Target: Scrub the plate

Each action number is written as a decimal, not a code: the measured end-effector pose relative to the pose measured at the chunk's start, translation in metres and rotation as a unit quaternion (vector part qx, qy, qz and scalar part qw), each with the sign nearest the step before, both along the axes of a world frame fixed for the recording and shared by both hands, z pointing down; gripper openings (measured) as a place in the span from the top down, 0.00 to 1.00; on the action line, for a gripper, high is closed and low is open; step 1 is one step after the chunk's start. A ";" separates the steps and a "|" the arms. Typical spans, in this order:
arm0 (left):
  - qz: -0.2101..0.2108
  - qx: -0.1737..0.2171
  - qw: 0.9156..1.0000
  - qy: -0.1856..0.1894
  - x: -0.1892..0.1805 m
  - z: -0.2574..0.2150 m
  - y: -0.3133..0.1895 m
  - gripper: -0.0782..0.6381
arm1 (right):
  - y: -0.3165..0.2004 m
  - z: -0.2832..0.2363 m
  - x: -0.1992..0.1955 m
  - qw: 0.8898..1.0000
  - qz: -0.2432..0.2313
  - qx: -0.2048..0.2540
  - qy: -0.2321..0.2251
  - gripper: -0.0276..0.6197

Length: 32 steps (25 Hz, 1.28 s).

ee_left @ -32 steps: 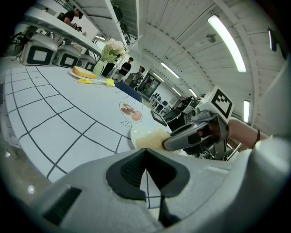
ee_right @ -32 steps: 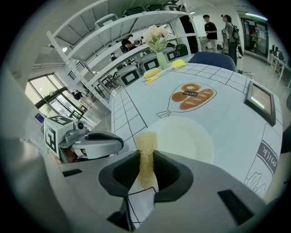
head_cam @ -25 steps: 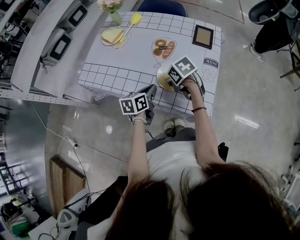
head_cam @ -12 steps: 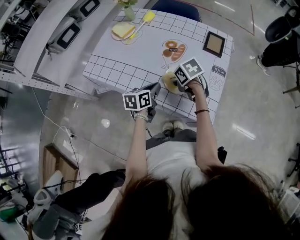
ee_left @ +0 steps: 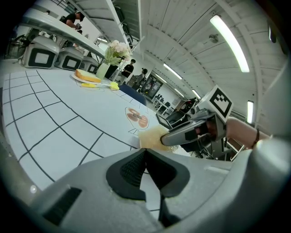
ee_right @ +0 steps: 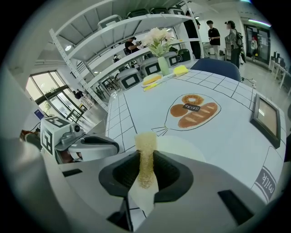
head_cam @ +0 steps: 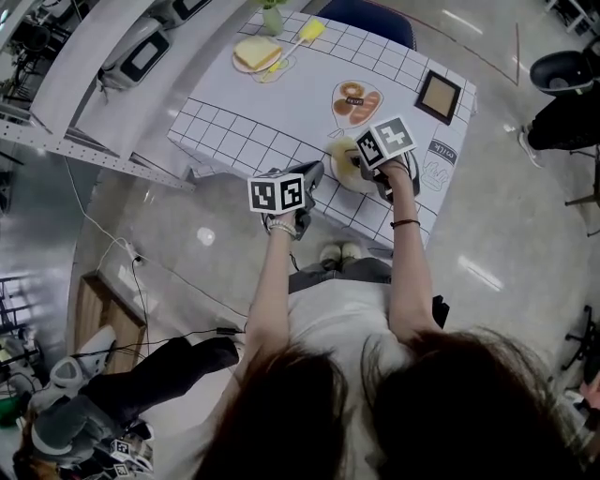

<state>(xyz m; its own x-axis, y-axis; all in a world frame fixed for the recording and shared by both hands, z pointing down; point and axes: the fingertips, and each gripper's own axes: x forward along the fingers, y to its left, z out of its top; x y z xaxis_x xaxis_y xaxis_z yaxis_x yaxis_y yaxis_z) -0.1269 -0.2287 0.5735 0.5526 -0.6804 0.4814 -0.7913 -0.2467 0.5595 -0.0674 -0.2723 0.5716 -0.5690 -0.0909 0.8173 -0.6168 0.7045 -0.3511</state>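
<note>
Pinching the yellow sponge (ee_right: 146,140) in my right gripper (ee_right: 145,159), long side pointing straight out past the jaws, tip over the cream plate (ee_right: 185,146) at the table (ee_right: 136,107) near edge, left gripper (ee_left: 144,159) closed empty just beside it, sandwich (head_cam: 257,51) on the far dish (head_cam: 240,64).

free: table (head_cam: 262,122) middle — open | obstacles: sandwich plate (head_cam: 255,53), vase (head_cam: 272,15) — far edge
</note>
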 end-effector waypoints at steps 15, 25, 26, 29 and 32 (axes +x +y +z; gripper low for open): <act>0.005 -0.002 1.000 0.000 0.008 0.001 -0.015 0.88 | -0.023 0.000 0.011 1.000 0.024 0.014 -0.006 0.84; 0.006 0.000 1.000 -0.001 0.012 0.000 -0.018 0.88 | -0.031 -0.001 0.023 0.999 0.045 0.022 -0.004 0.84; 0.008 0.000 1.000 0.000 0.013 0.000 -0.018 0.88 | -0.032 -0.002 0.024 0.999 0.047 0.023 -0.003 0.84; 0.010 0.000 1.000 0.001 0.015 0.000 -0.019 0.88 | -0.033 -0.001 0.028 0.998 0.052 0.024 0.000 0.84; 0.011 0.000 1.000 0.000 0.016 -0.001 -0.019 0.88 | -0.035 -0.001 0.033 0.998 0.058 0.026 0.003 0.84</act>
<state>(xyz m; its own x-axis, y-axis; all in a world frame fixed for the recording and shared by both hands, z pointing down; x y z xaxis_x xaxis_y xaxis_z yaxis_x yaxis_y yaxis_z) -0.1111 -0.2482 0.5727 0.5680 -0.6676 0.4813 -0.7853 -0.2645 0.5598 -0.0344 -0.3073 0.5706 -0.5473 -0.1971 0.8134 -0.6968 0.6456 -0.3124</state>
